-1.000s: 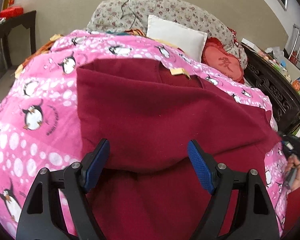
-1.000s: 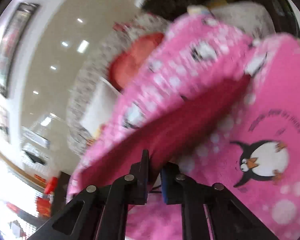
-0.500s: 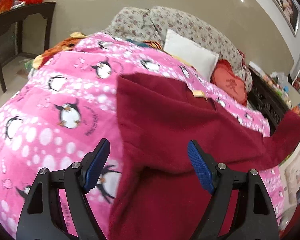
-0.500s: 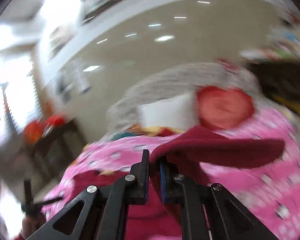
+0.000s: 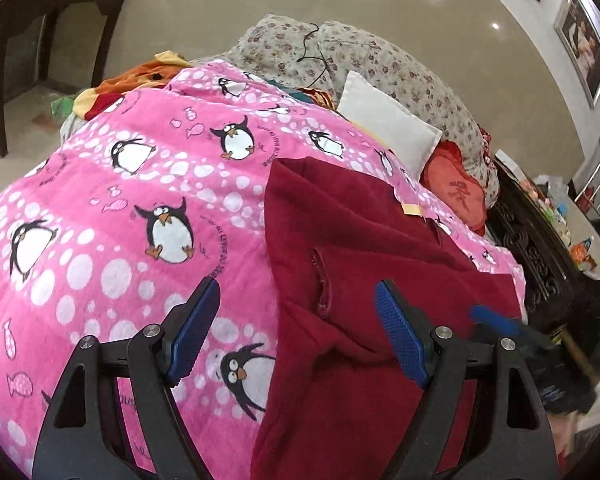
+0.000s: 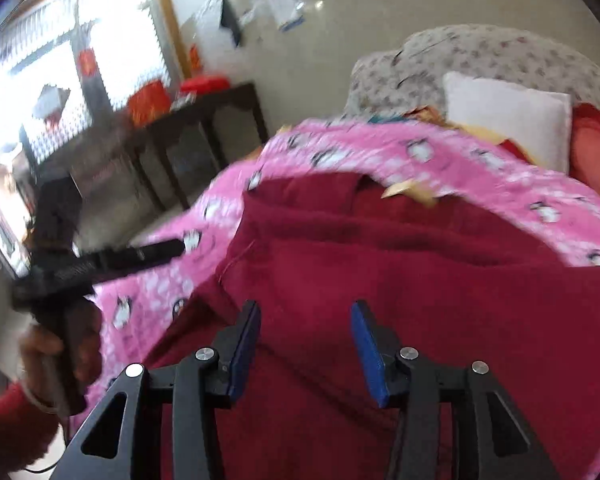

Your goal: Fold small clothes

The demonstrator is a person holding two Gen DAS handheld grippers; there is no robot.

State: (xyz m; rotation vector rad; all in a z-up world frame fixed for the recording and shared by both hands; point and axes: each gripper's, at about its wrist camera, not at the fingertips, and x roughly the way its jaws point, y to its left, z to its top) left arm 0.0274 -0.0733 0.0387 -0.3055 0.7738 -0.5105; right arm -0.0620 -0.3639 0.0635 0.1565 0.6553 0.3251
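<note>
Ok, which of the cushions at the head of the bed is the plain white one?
The white cushion, leaning on the floral bolster. It carries no pattern; the red cushion beside it bears an embroidered character.

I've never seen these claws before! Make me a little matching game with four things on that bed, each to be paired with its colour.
Things:
1. Garment
2. Blanket with penguins
3. Square pillow
4. Claw pads

Colours:
A. White
B. Blue
C. Dark red
D. Pink

Pairs: 1-C, 2-D, 3-A, 4-B
</note>
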